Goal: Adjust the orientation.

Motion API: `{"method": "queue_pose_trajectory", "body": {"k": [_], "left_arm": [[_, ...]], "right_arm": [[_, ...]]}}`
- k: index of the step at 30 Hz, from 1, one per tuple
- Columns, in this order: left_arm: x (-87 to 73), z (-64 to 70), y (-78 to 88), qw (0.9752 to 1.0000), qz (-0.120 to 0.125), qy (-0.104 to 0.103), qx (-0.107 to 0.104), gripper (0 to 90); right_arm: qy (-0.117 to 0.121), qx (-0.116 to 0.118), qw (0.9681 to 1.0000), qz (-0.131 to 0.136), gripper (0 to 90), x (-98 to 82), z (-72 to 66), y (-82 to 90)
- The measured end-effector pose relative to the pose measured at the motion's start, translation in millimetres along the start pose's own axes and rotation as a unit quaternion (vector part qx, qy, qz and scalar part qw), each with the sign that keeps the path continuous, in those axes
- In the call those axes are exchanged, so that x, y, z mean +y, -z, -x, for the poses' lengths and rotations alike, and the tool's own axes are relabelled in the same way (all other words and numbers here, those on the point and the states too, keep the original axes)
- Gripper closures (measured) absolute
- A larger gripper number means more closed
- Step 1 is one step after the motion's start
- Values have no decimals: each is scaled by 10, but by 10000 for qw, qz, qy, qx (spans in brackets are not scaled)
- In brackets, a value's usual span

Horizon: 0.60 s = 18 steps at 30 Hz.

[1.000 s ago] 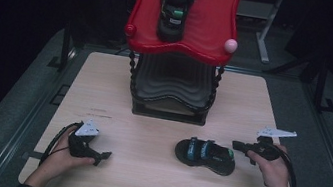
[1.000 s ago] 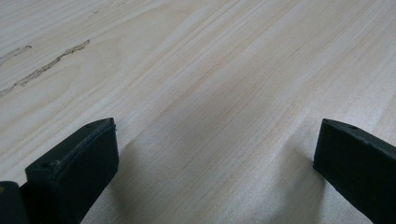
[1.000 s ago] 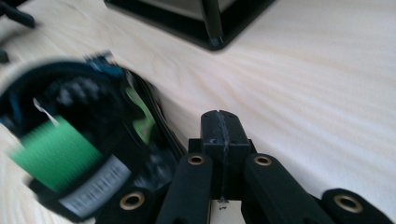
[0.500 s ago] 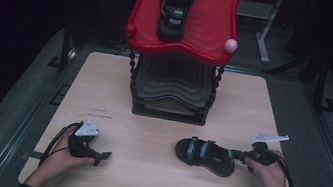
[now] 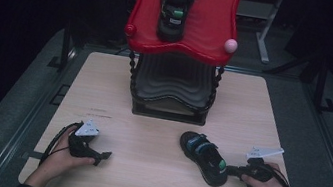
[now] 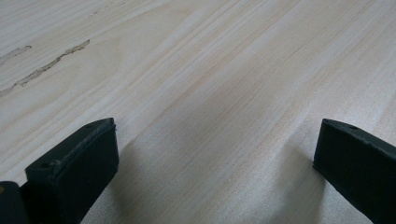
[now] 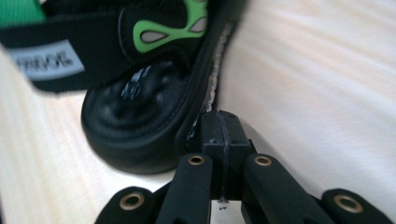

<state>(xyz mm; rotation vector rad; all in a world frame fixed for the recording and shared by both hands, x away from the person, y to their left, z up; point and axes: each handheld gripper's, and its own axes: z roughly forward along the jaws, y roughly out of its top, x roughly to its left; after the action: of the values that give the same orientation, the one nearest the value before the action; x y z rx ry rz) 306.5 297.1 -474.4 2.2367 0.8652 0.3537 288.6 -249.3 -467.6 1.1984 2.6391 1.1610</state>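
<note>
Obs, progress check: one sandal (image 5: 176, 5) already sat on the top tier of the red rack (image 5: 214, 35), roughly centred, toe away from the person, so approx half the job looked done. Its mate, the second sandal (image 5: 204, 158), lay flat on the desk (image 5: 149, 126) in front of the rack, right of centre, well apart from the rack base. Right gripper (image 5: 232, 171) was low at the desk, its tip at the near end of that sandal; in the right gripper view the fingers (image 7: 222, 133) were pressed fully together w/ nothing between them, tip touching or just beside the sole edge at the heel (image 7: 140, 140). Contact vs. small gap: cannot tell. Judged as a nudge or line-up on the sole, not a grasp. Left gripper (image 5: 105, 154) rested on the desk at the near left, well apart from both sandals; left gripper view had its fingers (image 6: 74, 168) spread wide over bare wood, holding nothing. Left to do, as judged: open right fingers, take second sandal, lift it to the rack, prob. beside the first or on the lower tier
</note>
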Motion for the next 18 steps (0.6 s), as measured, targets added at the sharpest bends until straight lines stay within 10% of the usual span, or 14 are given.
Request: {"method": "queue_pose_trajectory", "body": {"k": [18], "left_arm": [[0,0,0,10000,2,0,0,0]], "right_arm": [[589,447,9969,-264,900,33,-454,-174]]}}
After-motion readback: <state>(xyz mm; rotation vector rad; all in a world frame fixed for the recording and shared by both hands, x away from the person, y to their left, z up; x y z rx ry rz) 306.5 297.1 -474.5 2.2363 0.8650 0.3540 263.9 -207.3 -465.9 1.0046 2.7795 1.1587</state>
